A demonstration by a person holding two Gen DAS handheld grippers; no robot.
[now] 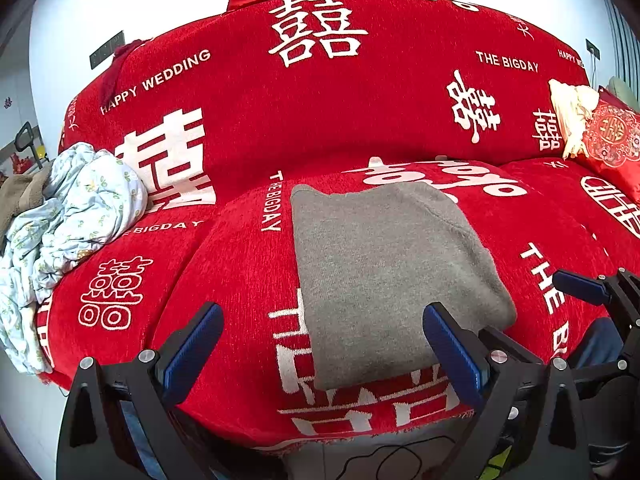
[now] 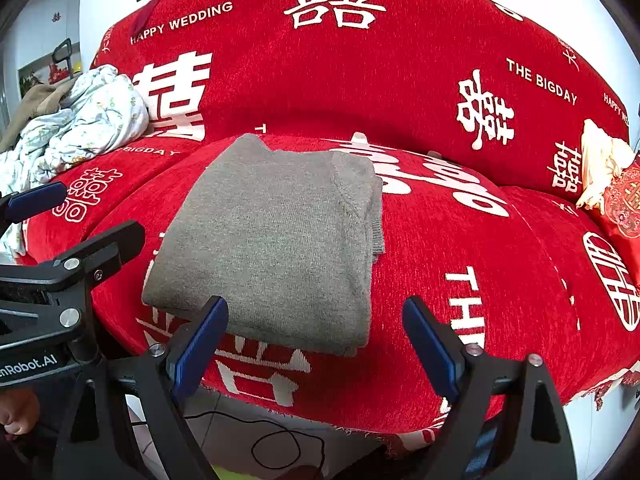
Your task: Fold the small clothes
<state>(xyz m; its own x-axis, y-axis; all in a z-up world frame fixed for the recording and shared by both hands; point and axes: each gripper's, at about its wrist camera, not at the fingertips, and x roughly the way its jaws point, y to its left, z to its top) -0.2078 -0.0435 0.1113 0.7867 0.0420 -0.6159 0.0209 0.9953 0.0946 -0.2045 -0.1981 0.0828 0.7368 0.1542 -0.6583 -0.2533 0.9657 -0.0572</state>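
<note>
The left tongs (image 1: 322, 346) and the right tongs (image 2: 316, 338) both hang tilted downward over the front edge of a sofa (image 1: 360, 120) draped in a red cover, side by side. Each set stands wide open with nothing between its blue pads (image 1: 454, 344); neither touches the cloth. In the left wrist view the right tongs show at the far right edge, just beside the left pair; in the right wrist view the left tongs sit at the left edge, and their black body carries white lettering of which "nRobot.AI" can be read. Part of a hand (image 2: 16, 414) shows under that body at the lower left.

The grey sweater (image 2: 272, 240), folded into a neat rectangle, lies flat on the middle seat cushion. The left tongs' right pad stands in front of its near right corner, and the right tongs' left pad in front of its near edge.

Left of the sweater, against the sofa back, sits a crumpled heap of pale blue floral cloth (image 1: 72, 216). Right of the sweater, in the sofa's corner, rest a cream cloth (image 1: 572, 116) and a red embroidered cushion (image 1: 612, 136).

The red cover bears white print: "HAPPY WEDDING", "THE BIGDAY" several times, and large double-happiness characters.
</note>
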